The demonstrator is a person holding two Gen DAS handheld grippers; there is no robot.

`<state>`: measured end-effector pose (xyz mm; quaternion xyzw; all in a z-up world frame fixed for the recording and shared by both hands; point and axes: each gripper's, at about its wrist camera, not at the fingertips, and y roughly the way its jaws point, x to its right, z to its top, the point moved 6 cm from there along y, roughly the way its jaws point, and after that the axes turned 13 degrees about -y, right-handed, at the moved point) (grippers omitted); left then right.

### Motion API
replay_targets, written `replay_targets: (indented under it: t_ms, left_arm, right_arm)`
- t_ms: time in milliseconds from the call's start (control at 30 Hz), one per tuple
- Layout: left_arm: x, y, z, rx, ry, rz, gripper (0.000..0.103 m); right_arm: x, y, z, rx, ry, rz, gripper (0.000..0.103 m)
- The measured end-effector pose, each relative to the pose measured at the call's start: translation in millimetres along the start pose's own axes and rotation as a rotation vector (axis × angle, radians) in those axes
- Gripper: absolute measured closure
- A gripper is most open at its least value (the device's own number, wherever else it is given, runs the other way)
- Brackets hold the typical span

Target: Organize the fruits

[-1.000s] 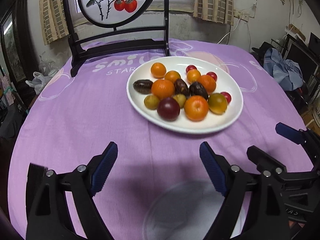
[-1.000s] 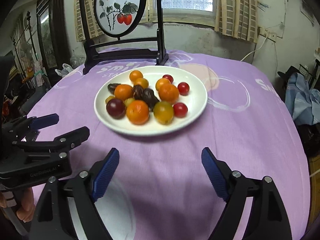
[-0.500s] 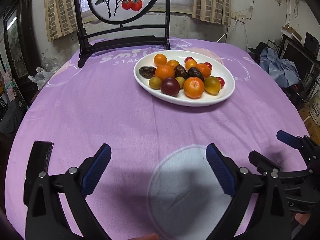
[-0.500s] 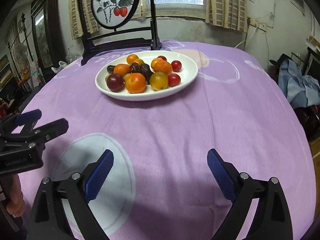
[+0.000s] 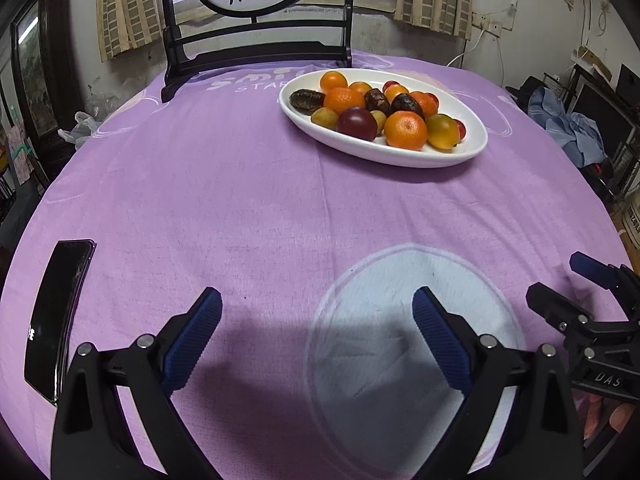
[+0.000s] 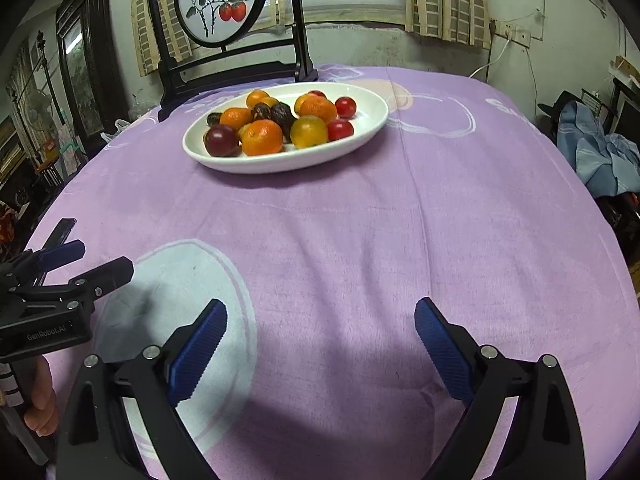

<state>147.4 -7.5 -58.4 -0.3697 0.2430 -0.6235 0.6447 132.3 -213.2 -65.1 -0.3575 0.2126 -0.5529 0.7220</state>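
Purple cloth covers the round table (image 5: 240, 184), which fills both views and runs out well ahead of the claws. Beyond it stands a dark wooden screen (image 5: 256, 52) with a painted fruit panel, probably there for show only. A white plate (image 5: 384, 152) sits well ahead of the left claw (image 5: 316, 332) and somewhat to its right; from the right claw (image 6: 320, 336) it lies ahead and to the left. All the fruits are gathered on it, touching in one heap, so the sorting looks either finished or not begun; I cannot tell which. A black phone (image 5: 60, 316) lies flat just left of the left claw, likely parked out of the working area. Among the fruit, the nearest big ones are an orange (image 5: 405, 130) and a dark plum (image 5: 356, 123), with a small red cherry tomato (image 6: 340, 129) on the right claw's side. Both claws hang spread wide and hold nothing, low near the table's near edge, side by side.
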Motion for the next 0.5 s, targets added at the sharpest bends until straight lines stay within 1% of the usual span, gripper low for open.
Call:
replay_targets:
  t_ms: [100, 200, 333, 500]
  left_arm:
    - [1.9, -2.0, -2.5, 0.017, 0.015, 0.012, 0.009]
    - [3.7, -4.0, -5.6, 0.012, 0.022, -0.002, 0.009]
    - [1.0, -0.8, -13.3, -0.025, 0.013, -0.003, 0.008]
    - [-5.7, 8.3, -18.2, -0.060, -0.002, 0.016, 0.008]
  right_arm:
    - [-0.4, 3.0, -2.2, -0.010, 0.000, 0.004, 0.007]
    - [-2.5, 3.3, -2.5, -0.010, -0.009, 0.006, 0.007]
    - [-3.9, 3.1, -3.3, -0.013, -0.017, 0.002, 0.007]
    - [-5.6, 5.5, -5.7, -0.027, -0.027, -0.002, 0.007]
